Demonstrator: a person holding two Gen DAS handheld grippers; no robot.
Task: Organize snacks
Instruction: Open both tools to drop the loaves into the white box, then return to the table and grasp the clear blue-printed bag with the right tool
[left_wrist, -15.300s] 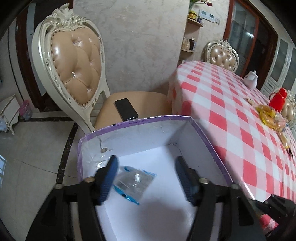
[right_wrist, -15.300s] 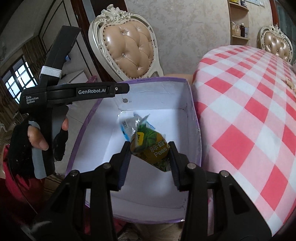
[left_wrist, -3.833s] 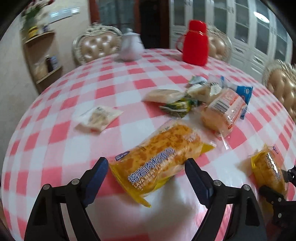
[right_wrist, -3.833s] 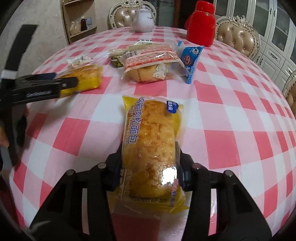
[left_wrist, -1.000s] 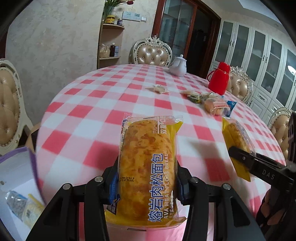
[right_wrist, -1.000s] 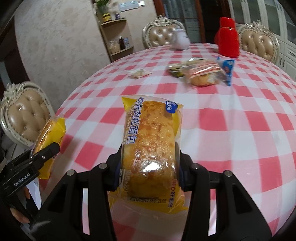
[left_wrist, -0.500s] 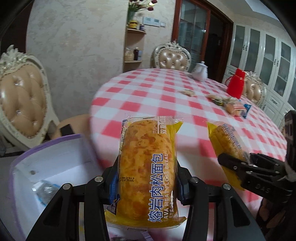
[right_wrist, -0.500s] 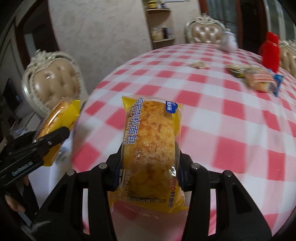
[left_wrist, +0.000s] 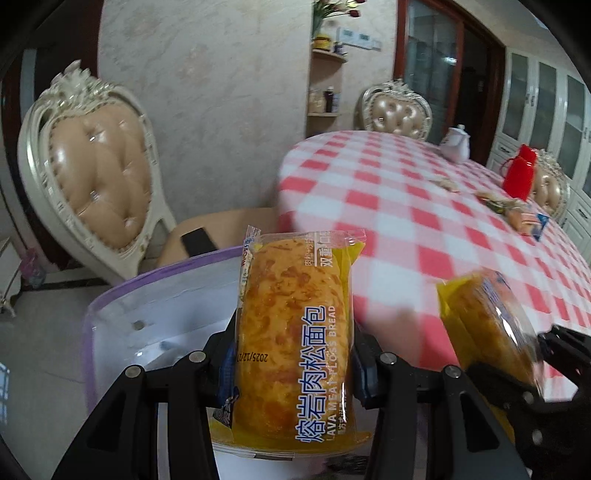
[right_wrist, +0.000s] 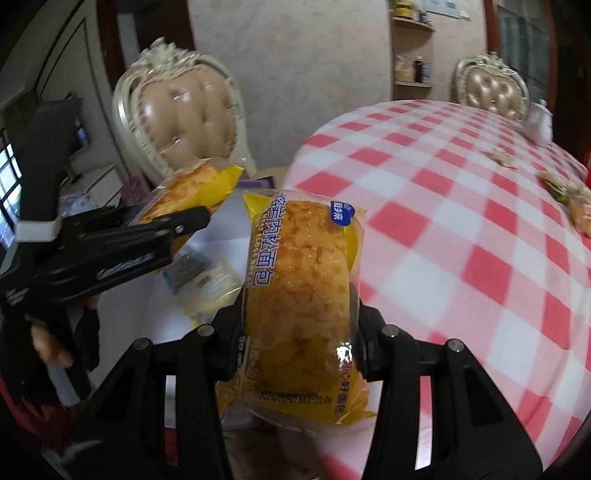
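My left claw (left_wrist: 293, 354) squeezes one yellow bread pack (left_wrist: 295, 332) above the white box (left_wrist: 155, 299). My right claw (right_wrist: 297, 343) squeezes another bread pack (right_wrist: 299, 291) beside the checked surface (right_wrist: 461, 229), over the box too.

two bread packs (left_wrist: 293, 339), two chairs (left_wrist: 96, 173)
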